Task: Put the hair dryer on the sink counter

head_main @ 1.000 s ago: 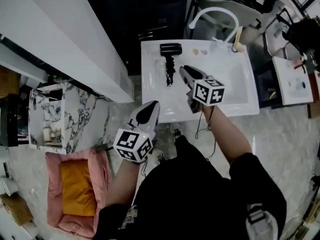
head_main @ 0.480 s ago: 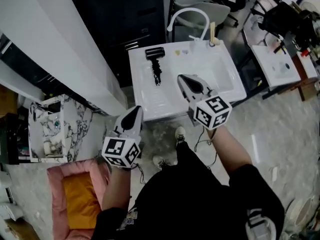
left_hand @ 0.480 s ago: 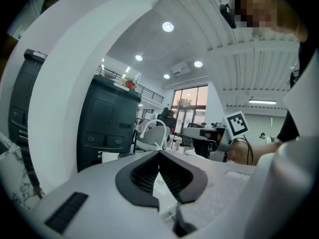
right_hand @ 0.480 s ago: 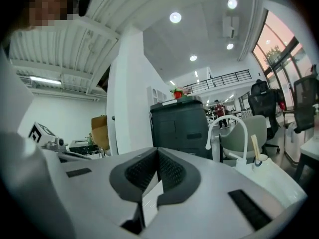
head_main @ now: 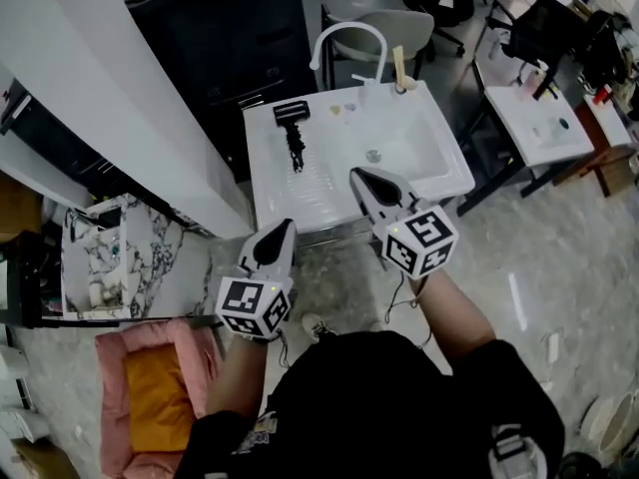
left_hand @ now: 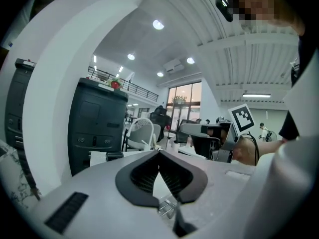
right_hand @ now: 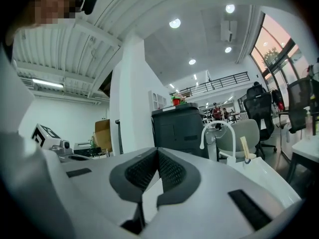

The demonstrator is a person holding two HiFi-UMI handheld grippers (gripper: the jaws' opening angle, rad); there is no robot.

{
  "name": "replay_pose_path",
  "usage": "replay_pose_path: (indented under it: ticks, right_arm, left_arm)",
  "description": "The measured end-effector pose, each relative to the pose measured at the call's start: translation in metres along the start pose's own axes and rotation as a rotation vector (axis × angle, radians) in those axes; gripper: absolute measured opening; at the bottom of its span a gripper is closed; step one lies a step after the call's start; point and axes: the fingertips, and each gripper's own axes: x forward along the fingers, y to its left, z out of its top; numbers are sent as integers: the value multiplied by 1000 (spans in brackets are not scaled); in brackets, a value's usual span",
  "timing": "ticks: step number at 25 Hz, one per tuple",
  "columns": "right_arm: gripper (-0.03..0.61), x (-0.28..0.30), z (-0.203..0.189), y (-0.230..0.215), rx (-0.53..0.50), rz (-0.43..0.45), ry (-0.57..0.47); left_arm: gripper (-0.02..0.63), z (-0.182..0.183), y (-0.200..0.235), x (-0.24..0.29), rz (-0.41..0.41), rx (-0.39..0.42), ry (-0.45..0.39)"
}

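The black hair dryer (head_main: 293, 128) lies on the flat left part of the white sink counter (head_main: 300, 193), handle toward me, with nothing touching it. In the left gripper view the hair dryer (left_hand: 114, 155) shows small and far off. My right gripper (head_main: 358, 175) hangs over the sink's front edge, right of the dryer and well apart from it, shut and empty (right_hand: 158, 151). In front of the counter, lower left, my left gripper (head_main: 286, 226) is also shut with nothing between its jaws (left_hand: 159, 152).
A white curved faucet (head_main: 349, 36) and a wooden-handled brush (head_main: 399, 69) stand at the sink's back. A black cabinet (head_main: 235, 43) is behind, a white slab (head_main: 100, 88) at left, a small table (head_main: 544, 128) at right, a pink pet bed (head_main: 150, 377) on the floor.
Both grippers have drawn back from the sink toward me. The right gripper, which was beside the hair dryer, is now at the counter's front edge. The dryer stays where it lay.
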Motion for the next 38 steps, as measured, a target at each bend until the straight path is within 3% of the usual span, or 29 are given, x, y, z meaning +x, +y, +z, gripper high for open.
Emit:
replay_pose_path:
  ticks: [9, 18, 38]
  right_arm:
    - [-3, -85, -32, -13, 27, 87, 57]
    - [-3, -145, -50, -14, 41, 152, 88]
    - [-3, -168, -55, -10, 78, 174, 84]
  left_arm:
    - [3, -38, -90, 4, 94, -69, 8]
    - [3, -68, -156, -14, 160, -82, 11]
    - [3, -67, -177, -17, 160, -89, -3]
